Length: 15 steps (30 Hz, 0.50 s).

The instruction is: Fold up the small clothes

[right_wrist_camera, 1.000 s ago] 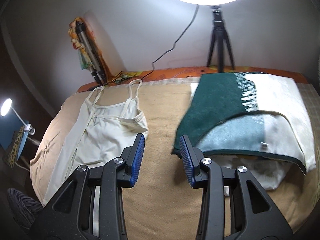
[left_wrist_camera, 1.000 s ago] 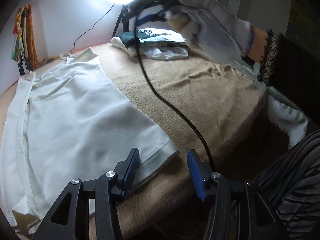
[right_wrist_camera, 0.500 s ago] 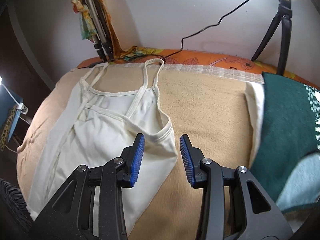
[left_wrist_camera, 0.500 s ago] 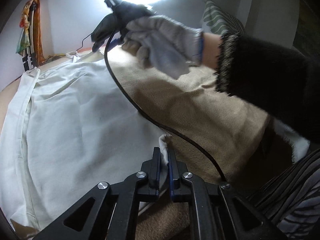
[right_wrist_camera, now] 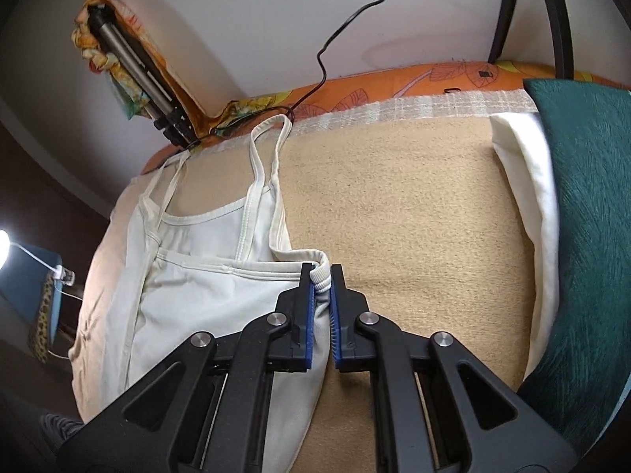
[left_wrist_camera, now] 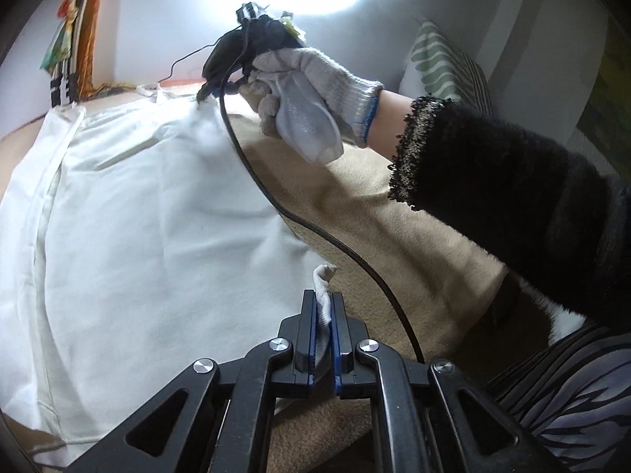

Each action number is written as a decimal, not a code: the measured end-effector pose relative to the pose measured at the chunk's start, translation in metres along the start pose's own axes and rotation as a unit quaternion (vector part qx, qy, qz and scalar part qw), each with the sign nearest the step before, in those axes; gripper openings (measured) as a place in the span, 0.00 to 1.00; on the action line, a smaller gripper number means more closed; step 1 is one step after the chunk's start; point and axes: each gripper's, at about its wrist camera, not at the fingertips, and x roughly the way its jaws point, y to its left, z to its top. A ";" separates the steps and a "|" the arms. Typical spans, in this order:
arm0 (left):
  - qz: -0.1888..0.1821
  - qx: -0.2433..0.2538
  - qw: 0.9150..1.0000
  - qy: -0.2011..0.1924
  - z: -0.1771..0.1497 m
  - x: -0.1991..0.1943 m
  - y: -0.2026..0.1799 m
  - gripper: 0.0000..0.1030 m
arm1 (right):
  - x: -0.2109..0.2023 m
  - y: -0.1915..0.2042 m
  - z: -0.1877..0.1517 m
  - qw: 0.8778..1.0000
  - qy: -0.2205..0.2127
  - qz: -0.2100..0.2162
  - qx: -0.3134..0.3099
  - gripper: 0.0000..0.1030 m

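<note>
Both tongs pinching the white camisole on the tan blanket

The left gripper (left_wrist_camera: 323, 307) clamps the camisole (left_wrist_camera: 150, 244) at its near hem corner; the right gripper (right_wrist_camera: 322, 287) nips the far armhole edge, folded green and cream clothes (right_wrist_camera: 583, 236) lying to the right.

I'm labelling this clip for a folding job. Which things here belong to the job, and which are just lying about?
Part of the job:
- white camisole
- left gripper, shut on its hem corner
- right gripper, shut on its top edge
- tan blanket it lies on

Just lying about:
- green cloth
- cream cloth under it
- folded tripod
- striped cushion
</note>
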 end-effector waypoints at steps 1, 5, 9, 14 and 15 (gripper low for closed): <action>-0.005 -0.009 1.000 -0.002 0.001 -0.002 0.002 0.02 | -0.003 0.003 0.003 1.000 -0.001 0.001 0.003 0.07; -0.014 -0.028 0.999 -0.017 0.001 -0.015 0.008 0.02 | -0.020 0.011 0.013 1.000 -0.009 -0.005 0.007 0.07; -0.018 -0.044 0.998 -0.033 0.001 -0.031 0.015 0.02 | -0.027 0.026 0.019 1.000 -0.006 -0.030 0.003 0.07; -0.019 -0.072 0.996 -0.047 -0.006 -0.047 0.030 0.02 | -0.029 0.046 0.024 0.999 -0.003 -0.050 0.004 0.07; -0.019 -0.077 0.996 -0.049 -0.008 -0.050 0.034 0.02 | -0.029 0.051 0.024 0.998 -0.002 -0.055 0.003 0.07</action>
